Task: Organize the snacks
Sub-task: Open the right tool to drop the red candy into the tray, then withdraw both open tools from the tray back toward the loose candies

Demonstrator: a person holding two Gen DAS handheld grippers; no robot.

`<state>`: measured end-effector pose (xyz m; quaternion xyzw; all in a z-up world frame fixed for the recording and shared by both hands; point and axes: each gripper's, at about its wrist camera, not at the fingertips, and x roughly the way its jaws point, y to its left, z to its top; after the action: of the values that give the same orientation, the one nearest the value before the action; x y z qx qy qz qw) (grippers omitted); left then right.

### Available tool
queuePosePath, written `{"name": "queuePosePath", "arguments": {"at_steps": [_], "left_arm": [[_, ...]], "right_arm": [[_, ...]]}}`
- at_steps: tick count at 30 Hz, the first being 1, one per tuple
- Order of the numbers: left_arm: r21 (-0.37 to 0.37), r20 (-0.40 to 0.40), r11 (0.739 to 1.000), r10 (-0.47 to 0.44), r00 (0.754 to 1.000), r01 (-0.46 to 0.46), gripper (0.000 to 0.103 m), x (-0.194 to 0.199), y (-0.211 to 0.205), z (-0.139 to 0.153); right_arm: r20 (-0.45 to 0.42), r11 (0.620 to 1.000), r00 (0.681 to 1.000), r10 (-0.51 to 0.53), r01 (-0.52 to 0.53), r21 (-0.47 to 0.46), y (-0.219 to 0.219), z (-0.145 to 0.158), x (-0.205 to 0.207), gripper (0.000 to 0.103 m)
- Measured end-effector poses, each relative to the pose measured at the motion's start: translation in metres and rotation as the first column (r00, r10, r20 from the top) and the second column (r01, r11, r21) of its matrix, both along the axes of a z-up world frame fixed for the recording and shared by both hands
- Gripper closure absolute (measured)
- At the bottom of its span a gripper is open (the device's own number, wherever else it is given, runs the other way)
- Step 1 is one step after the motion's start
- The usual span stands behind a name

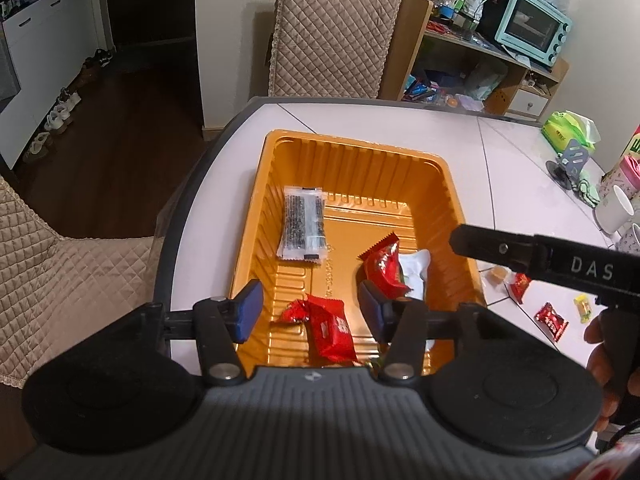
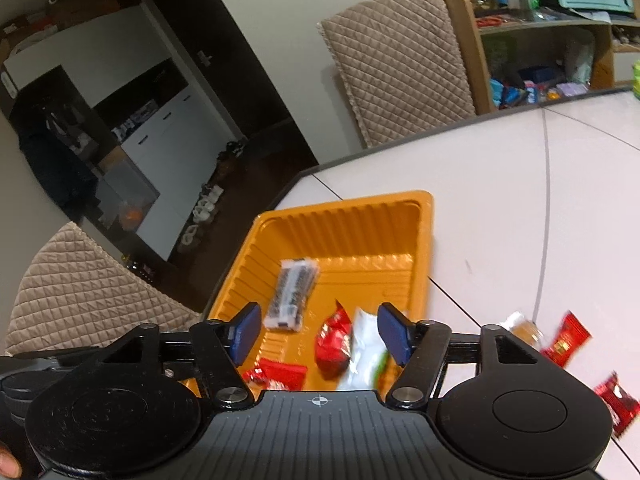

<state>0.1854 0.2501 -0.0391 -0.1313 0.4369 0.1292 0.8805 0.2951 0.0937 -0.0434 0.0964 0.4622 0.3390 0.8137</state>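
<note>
Two hand-held grippers hang above an orange plastic tray point(image 1: 280, 216) that sits near the rounded corner of a pale, tiled surface point(image 1: 512, 168). The left hand-held gripper point(image 1: 310, 310) has its blue-padded jaws parted with nothing pressed between them; below the gap lies a red snack packet point(image 1: 330, 330) on the tray floor. The right hand-held gripper point(image 2: 318, 330) also stands with its jaws apart and empty, tilted down over the near half of the tray. Its black body reaches in from the right of the left camera's view, with part of a person's hand point(image 1: 604, 344) showing beneath it. Inside the tray, a clear packet of dark sticks point(image 1: 302, 226) rests toward the far left side, while a second red packet point(image 1: 384, 266) lies beside, and partly over, a white pouch point(image 1: 416, 270) nearer the right wall. Outside the tray, on the surface to its right, several small sweets remain loose: a red wrapper point(image 1: 520, 286), another red wrapper point(image 1: 550, 320), a yellow sweet point(image 1: 584, 308) and a small amber one point(image 1: 496, 276). A quilted beige chair point(image 1: 332, 28) stands behind the surface, and a mint-green toaster oven point(image 1: 532, 26) sits on a cluttered wooden shelf point(image 1: 412, 40) beyond. A white cup point(image 1: 614, 208) stands at the far right edge.
</note>
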Motion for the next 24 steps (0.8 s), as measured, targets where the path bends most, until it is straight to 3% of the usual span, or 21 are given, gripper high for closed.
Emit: {"name": "queuePosePath", "arguments": {"at_steps": [24], "left_arm": [[-0.007,0.006,1.0,-0.019,1.0,0.019,0.051,-0.067,-0.063,0.029]], "right_arm": [[-0.019,1.0,1.0,-0.015,0.015,-0.002,-0.078,0.038,-0.075,0.033]]}}
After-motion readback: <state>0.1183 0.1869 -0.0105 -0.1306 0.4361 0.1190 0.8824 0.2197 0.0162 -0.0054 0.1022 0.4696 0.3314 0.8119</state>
